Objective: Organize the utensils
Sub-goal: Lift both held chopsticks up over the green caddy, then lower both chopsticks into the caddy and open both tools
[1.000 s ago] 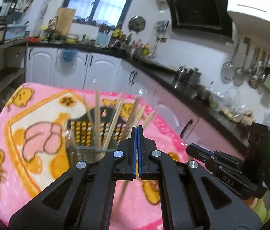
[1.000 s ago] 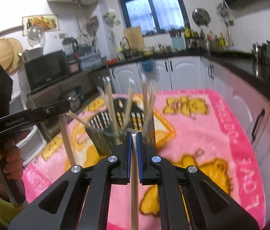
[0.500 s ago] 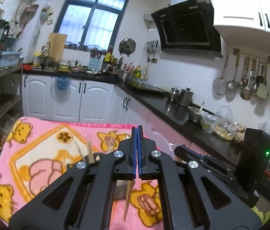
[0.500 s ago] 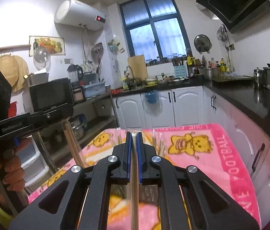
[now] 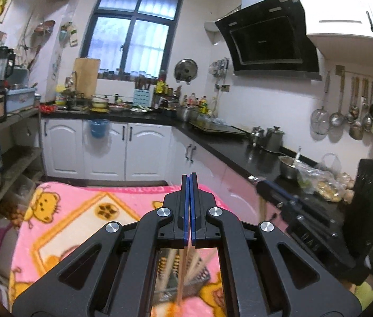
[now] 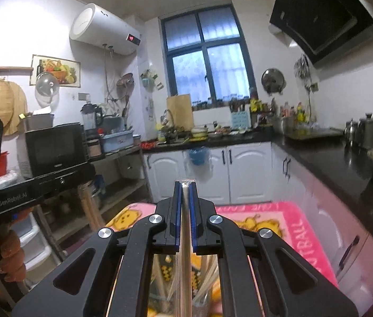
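My left gripper (image 5: 189, 178) is shut on a thin wooden chopstick (image 5: 182, 277) that hangs down below its blue pads. Under it, through the gap in the jaws, shows a dark mesh holder (image 5: 203, 274) with several chopsticks, standing on the pink blanket (image 5: 80, 211). My right gripper (image 6: 185, 183) is shut on a pale chopstick (image 6: 185, 237) that runs down between its pads; blurred chopsticks (image 6: 207, 272) in the holder show beneath. In the right wrist view the left gripper (image 6: 87, 170), held by a hand (image 6: 12, 261), carries its chopstick (image 6: 90, 208) hanging down. The right gripper (image 5: 259, 182) is at the right of the left wrist view.
The pink cartoon blanket (image 6: 286, 219) covers the table. A black counter (image 5: 239, 150) with pots and white cabinets (image 5: 138, 150) run behind and along the right. Shelves with a microwave (image 6: 54, 148) stand on the left. A black device (image 5: 368, 211) stands at the right.
Both grippers have risen, each with its chopstick. The holder has slid down the frames, from ahead of the fingers to below the jaws. The views now take in more of the kitchen walls.
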The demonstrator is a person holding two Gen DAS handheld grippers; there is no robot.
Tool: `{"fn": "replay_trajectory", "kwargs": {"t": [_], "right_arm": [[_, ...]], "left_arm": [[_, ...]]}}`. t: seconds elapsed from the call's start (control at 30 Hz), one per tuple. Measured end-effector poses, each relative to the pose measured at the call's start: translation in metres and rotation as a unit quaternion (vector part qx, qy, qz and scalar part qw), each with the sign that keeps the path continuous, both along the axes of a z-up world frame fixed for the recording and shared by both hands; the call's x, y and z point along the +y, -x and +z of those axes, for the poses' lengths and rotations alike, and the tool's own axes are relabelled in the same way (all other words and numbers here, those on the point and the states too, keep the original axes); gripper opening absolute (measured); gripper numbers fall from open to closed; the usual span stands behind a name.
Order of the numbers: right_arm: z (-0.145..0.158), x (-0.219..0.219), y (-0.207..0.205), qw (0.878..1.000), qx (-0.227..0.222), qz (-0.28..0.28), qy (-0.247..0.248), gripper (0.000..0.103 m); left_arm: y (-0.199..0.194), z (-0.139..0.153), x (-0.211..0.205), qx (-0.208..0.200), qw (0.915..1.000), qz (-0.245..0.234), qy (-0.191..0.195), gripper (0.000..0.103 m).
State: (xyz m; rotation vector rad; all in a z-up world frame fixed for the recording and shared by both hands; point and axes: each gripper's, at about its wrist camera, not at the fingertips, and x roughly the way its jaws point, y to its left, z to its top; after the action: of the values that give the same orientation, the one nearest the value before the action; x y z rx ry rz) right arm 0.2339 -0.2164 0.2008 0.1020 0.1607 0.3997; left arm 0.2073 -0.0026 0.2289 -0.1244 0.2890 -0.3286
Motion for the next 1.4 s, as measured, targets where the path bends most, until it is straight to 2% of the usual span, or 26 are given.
{"fn": "replay_trajectory", "kwargs": {"t": [0.27,0.6,1.07,1.4], "right_arm": [[0.013,0.008,-0.03,1.0,-0.024,-0.009,-0.013,0.006],[0.005,0.025,-0.055,0.998,-0.049,-0.013,-0.02,0.006],[-0.026,0.035,-0.083,0.999,-0.04,-0.021,-0.023,0.006],[-0.063,0.044,-0.092,0.999,-0.018,-0.035,-0.026,0.006]], "left_arm": [[-0.027,0.007,0.021,-0.01,0.9996,0.027,0.004,0.0],[-0.048,-0.008,0.036,-0.018,0.9984,0.047,0.026,0.0],[-0.071,-0.054,0.041,0.022,0.9983,0.031,0.043,0.0],[-0.069,-0.08,0.038,0.051,0.998,0.029,0.025,0.0]]}}
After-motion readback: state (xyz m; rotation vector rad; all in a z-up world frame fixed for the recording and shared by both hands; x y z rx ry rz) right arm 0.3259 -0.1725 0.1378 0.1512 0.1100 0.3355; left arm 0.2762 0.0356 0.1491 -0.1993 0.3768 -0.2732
